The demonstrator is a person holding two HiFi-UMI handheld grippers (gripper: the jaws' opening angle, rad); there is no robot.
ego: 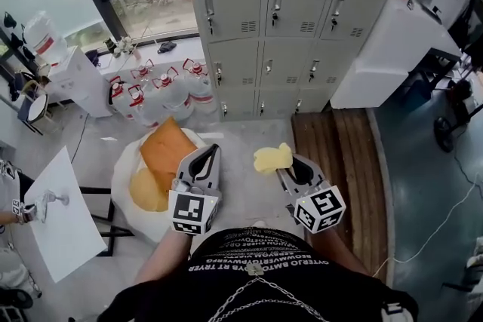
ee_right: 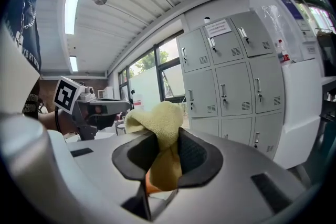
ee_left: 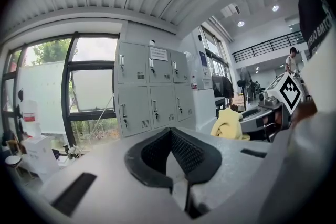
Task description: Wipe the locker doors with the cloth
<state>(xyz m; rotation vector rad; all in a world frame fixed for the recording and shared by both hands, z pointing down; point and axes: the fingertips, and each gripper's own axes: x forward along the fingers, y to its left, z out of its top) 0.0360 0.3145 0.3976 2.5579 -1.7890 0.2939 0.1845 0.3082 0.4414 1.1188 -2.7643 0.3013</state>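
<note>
Approach step: right claw clenched on yellow cloth; left claw closed, empty. Locker doors well apart. Next: step in, press cloth flat to a door.

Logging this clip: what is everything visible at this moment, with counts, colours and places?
Metal locker bank: one, grey, against the wall ahead.
Water jugs with red caps: several, clear, on the floor left of the lockers.
Plastic sack: one, white, holding orange and yellow items, on the floor at left.
Wooden platform: one, brown, on the floor at right.
Counter: one, white, right of the lockers.
Yellow cloth: one, clamped in the right gripper.
Left gripper: grey, shut, empty.
Right gripper: grey, shut on the cloth.
</note>
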